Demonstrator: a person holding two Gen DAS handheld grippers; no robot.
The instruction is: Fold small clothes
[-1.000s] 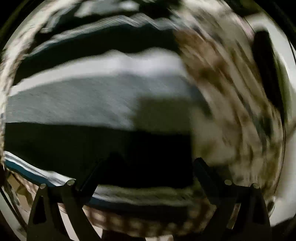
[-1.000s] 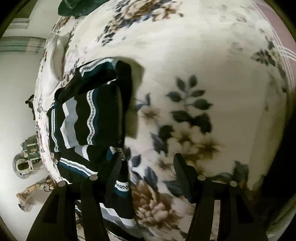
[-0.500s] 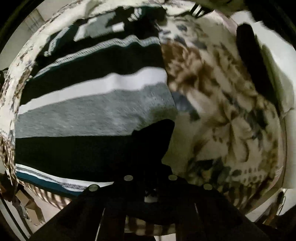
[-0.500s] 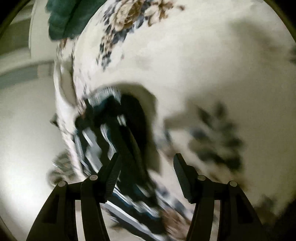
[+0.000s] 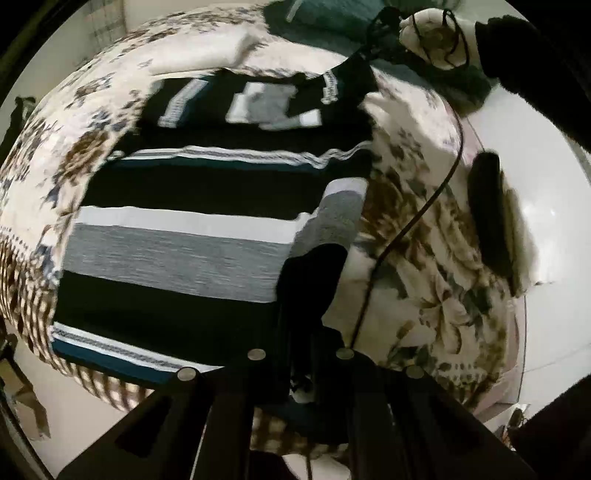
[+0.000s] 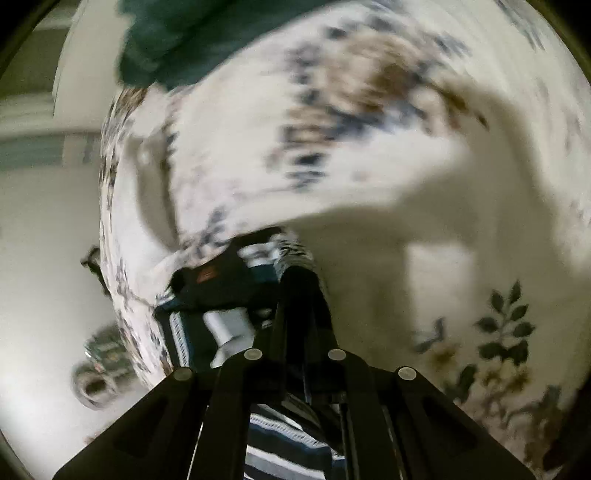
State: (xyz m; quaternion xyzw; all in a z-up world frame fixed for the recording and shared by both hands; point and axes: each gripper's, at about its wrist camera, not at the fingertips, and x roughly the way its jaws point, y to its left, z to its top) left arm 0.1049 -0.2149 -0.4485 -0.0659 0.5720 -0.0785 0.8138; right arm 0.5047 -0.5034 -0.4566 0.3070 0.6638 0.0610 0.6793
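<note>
A small striped sweater [image 5: 192,236], black, grey, white and teal, lies on the floral bedspread [image 5: 424,280]. My left gripper [image 5: 306,280] is shut on the sweater's near right edge and lifts a fold of it. My right gripper [image 6: 301,295] is shut on the far edge of the same sweater [image 6: 229,325], its jaws closed together over the dark knit. In the left wrist view the right gripper and the hand holding it [image 5: 436,37] show at the top, pulling the sweater's far corner up.
A dark teal cloth [image 6: 192,33] lies at the head of the bed, also in the left wrist view [image 5: 332,18]. A thin black cable [image 5: 417,218] crosses the bedspread. A long black object [image 5: 491,218] lies at the bed's right edge. White floor lies beyond.
Both grippers have closed on the sweater's edges. The left pulled back and up from the fabric. The right swung forward over the far edge and shut on it.
</note>
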